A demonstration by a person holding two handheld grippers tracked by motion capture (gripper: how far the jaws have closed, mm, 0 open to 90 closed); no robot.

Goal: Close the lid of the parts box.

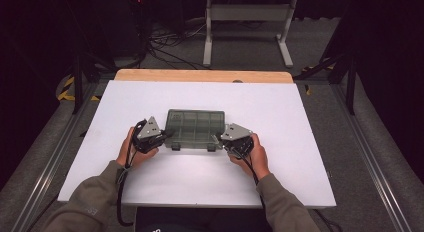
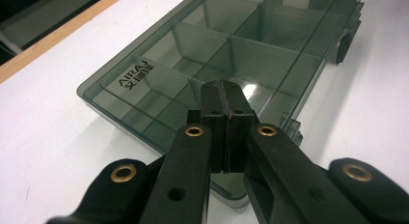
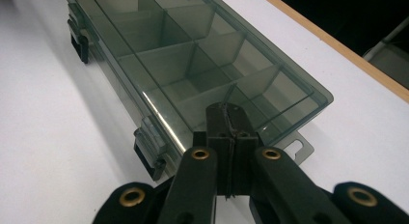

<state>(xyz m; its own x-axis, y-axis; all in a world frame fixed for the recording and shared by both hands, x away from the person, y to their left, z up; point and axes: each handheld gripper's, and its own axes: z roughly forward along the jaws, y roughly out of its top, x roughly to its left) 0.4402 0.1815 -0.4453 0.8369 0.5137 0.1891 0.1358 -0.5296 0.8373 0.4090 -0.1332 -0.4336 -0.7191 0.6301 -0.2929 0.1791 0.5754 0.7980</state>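
Right now I have both tools parked at the ends of the smoky-grey translucent plastic organiser box [image 1: 195,128], which lies flat near the middle of the white bench [image 1: 280,167], lid down, its two dark latches [image 1: 175,147] facing me. My left tool [image 1: 167,134] sits at the box's left end with its jaws clenched on nothing; in the left gripper view the closed tips [image 2: 225,105] hang over the lid close to the near corner. My right tool [image 1: 220,139] mirrors it at the right end, equally clenched and empty, its tips [image 3: 225,122] above the lid beside the small hang tab [image 3: 299,149]. I judge this bracketing pose is meant to steady or square the box from both sides before I go for the latches, since pinched tips make good pushers.

Little crowds the work: the compartments look empty through the lid, and the bench around the box is bare. Beyond the wooden far edge [image 1: 200,75] stand a grey metal frame [image 1: 247,27] and loose cables [image 1: 170,42] on the floor, well apart. Only the latches themselves stand between me and the lid.
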